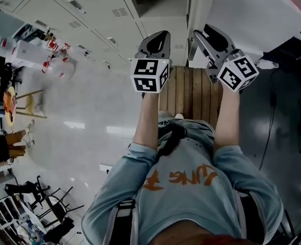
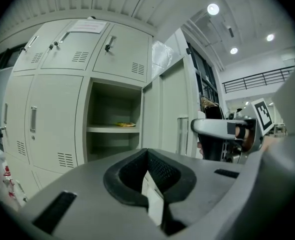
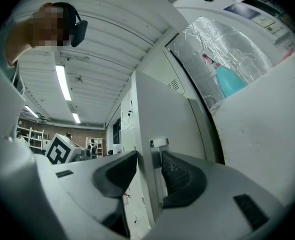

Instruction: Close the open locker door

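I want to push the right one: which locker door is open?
The locker door swung outward at the right of the shelved compartment; the other doors lie flush and shut.

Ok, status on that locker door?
Left gripper shut. Right gripper open, astride the edge of the locker door at its handle. Door open. Yellow item sits back on the shelf.

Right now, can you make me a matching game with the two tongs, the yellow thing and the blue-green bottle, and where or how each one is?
Things:
1 left tongs
2 right tongs
3 yellow thing
4 blue-green bottle

Places or states:
A on the shelf of the open locker
B shut, nothing in them
C behind crinkly clear plastic
D open, with the door edge between them

Pairs: 1-B, 2-D, 3-A, 4-C.
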The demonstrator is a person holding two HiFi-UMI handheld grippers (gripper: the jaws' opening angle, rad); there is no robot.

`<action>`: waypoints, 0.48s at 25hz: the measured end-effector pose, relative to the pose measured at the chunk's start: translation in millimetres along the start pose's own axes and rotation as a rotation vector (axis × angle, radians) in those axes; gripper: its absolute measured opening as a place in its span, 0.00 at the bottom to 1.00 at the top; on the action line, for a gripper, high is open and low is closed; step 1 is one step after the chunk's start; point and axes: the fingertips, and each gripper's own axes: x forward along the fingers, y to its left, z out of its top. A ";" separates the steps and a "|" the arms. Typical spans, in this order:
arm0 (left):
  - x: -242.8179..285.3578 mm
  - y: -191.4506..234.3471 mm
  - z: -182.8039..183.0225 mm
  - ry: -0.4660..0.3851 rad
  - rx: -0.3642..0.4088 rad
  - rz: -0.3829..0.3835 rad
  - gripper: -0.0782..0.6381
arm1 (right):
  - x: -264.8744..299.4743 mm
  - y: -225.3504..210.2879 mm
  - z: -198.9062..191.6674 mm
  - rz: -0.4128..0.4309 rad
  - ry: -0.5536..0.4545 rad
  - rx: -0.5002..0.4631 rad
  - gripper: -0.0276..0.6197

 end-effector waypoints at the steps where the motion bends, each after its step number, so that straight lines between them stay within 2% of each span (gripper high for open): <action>1: -1.0 2.4 -0.9 0.001 -0.004 0.005 0.13 | 2.8 2.1 -0.3 0.008 0.000 -0.002 0.30; 6: -5.5 31.3 -16.2 0.013 -0.015 0.050 0.13 | 31.1 9.6 -9.7 0.053 -0.021 0.028 0.30; 12: -20.5 80.1 -22.4 0.017 -0.053 0.127 0.13 | 77.8 33.5 -20.3 0.097 0.015 0.009 0.28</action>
